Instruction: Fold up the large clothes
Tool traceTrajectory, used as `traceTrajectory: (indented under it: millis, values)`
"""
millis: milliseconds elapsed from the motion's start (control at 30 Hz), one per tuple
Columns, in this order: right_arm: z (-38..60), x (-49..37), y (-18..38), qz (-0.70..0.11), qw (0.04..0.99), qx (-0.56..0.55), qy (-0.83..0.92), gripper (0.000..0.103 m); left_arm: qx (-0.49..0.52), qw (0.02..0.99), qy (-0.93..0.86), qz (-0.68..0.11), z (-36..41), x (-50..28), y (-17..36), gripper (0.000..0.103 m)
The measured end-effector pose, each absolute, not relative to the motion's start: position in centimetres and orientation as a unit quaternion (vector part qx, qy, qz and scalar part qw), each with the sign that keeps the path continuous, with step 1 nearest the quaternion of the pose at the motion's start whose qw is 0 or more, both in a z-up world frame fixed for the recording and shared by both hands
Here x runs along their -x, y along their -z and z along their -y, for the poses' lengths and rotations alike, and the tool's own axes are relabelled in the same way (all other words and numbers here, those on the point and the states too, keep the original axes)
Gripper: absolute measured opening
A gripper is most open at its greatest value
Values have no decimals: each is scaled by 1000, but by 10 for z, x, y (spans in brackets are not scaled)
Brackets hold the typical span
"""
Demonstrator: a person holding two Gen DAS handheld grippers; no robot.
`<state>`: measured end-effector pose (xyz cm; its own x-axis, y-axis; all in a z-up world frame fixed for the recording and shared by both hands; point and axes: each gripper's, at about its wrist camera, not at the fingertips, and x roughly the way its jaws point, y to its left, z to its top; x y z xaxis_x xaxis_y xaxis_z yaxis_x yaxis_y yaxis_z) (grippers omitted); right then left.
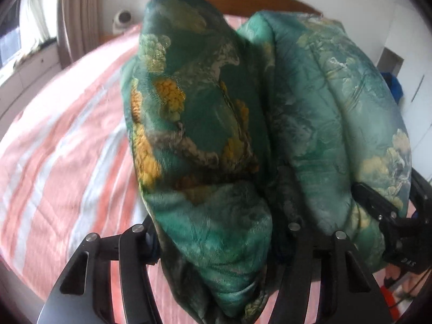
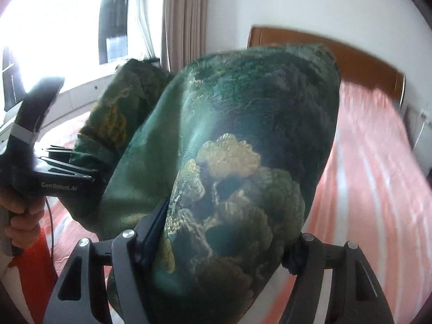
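A thick green quilt with yellow and white cloud patterns [image 1: 205,124] is bunched up and held above the bed. My left gripper [image 1: 216,245] is shut on one thick fold of it; its fingertips are buried in the fabric. My right gripper [image 2: 224,245] is shut on another fold of the green quilt [image 2: 243,148], which fills the gap between the jaws. The right gripper also shows in the left wrist view [image 1: 388,210] at the quilt's right edge. The left gripper shows in the right wrist view [image 2: 40,167], held by a hand.
A bed with a pink and white striped sheet [image 1: 59,140] lies below, with a brown wooden headboard [image 2: 364,62] at the far end. A window with beige curtains [image 2: 183,16] is on the left. A white cabinet [image 1: 413,75] stands on the right.
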<state>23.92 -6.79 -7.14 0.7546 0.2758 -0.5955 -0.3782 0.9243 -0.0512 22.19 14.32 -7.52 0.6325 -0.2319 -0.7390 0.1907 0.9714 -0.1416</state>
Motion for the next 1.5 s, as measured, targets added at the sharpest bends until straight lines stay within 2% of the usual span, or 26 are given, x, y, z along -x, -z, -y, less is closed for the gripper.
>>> traceTrajectory:
  millis: [100, 233, 300, 333, 367, 400, 433, 500, 533, 633, 700, 767, 933, 1200, 1500]
  values:
    - [78, -245, 50, -285, 940, 74, -174, 69, 13, 922, 119, -370, -132, -233, 41, 59]
    - [102, -302, 12, -269, 945, 50, -177, 69, 5, 937, 119, -328, -118, -282, 0, 60]
    - [115, -334, -3, -263, 947, 33, -180, 70, 3, 937, 118, -330, -109, -317, -11, 65]
    - [123, -354, -7, -267, 946, 22, -182, 71, 12, 936, 114, -334, -108, -343, -12, 80]
    - [137, -385, -9, -276, 943, -9, -186, 76, 22, 934, 111, -340, -111, -361, -8, 103]
    - [154, -410, -6, -294, 936, -45, -187, 93, 28, 931, 102, -349, -114, -383, 2, 102]
    - [171, -426, 0, -315, 929, -71, -179, 103, 33, 923, 84, -374, -120, -406, 19, 103]
    - [201, -458, 22, -356, 921, -111, -112, 102, 54, 897, 50, -436, -139, -424, 59, 100]
    - [209, -458, 30, -363, 920, -113, -89, 102, 64, 893, 33, -445, -151, -418, 76, 93]
    - [230, -427, 57, -366, 921, -111, -71, 102, 65, 904, 26, -421, -175, -375, 101, 93]
    - [235, -398, 74, -370, 924, -78, -61, 102, 43, 915, 7, -402, -174, -337, 106, 95]
    - [233, -352, 93, -371, 927, -32, -44, 102, 19, 923, -12, -383, -165, -310, 107, 101]
    - [229, -275, 110, -358, 933, 16, -18, 102, -43, 940, -20, -337, -123, -247, 88, 103]
    - [229, -206, 68, -295, 954, 27, 39, 103, -47, 951, -3, -306, -61, -194, 49, 103]
    - [231, -155, 29, -233, 971, 0, 59, 103, -69, 965, -32, -253, -32, -145, 18, 103]
